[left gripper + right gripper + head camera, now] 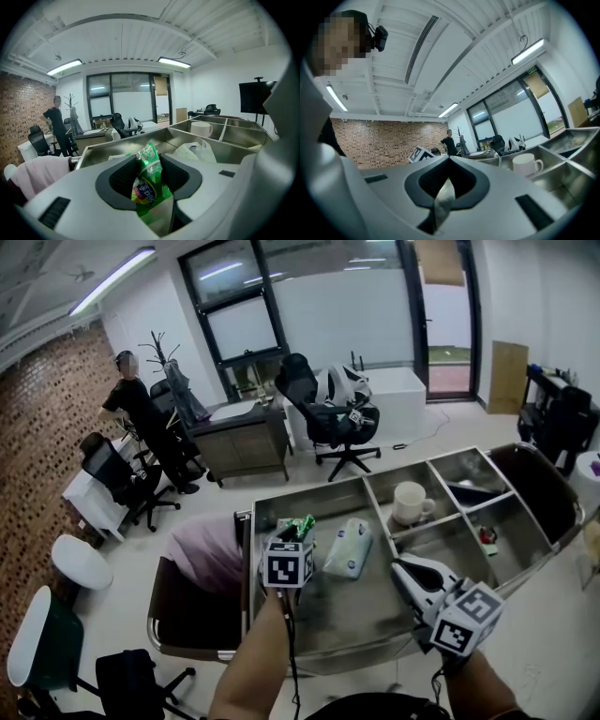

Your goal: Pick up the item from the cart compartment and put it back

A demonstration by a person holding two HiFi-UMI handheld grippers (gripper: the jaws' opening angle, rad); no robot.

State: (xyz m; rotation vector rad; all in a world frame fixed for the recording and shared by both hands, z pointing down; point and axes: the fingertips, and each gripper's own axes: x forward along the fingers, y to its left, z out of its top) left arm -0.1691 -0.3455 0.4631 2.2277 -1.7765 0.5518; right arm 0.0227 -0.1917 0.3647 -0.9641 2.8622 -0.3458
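Note:
A crinkled green snack packet (147,180) stands upright between the pads of my left gripper (149,161), which is shut on it. In the head view that packet (303,526) hangs over the far left corner of the steel cart's large compartment (366,615), in front of my left gripper (292,538). My right gripper (401,566) hovers over the right side of the same compartment. Its jaws (449,161) are shut with nothing between them. A white bagged pack (347,549) lies in the large compartment.
A white mug (410,502) stands in a smaller compartment beyond, and a small red item (487,538) lies in another to the right. A chair with pink cloth (206,554) stands against the cart's left side. A person (141,418) stands by desks far back left.

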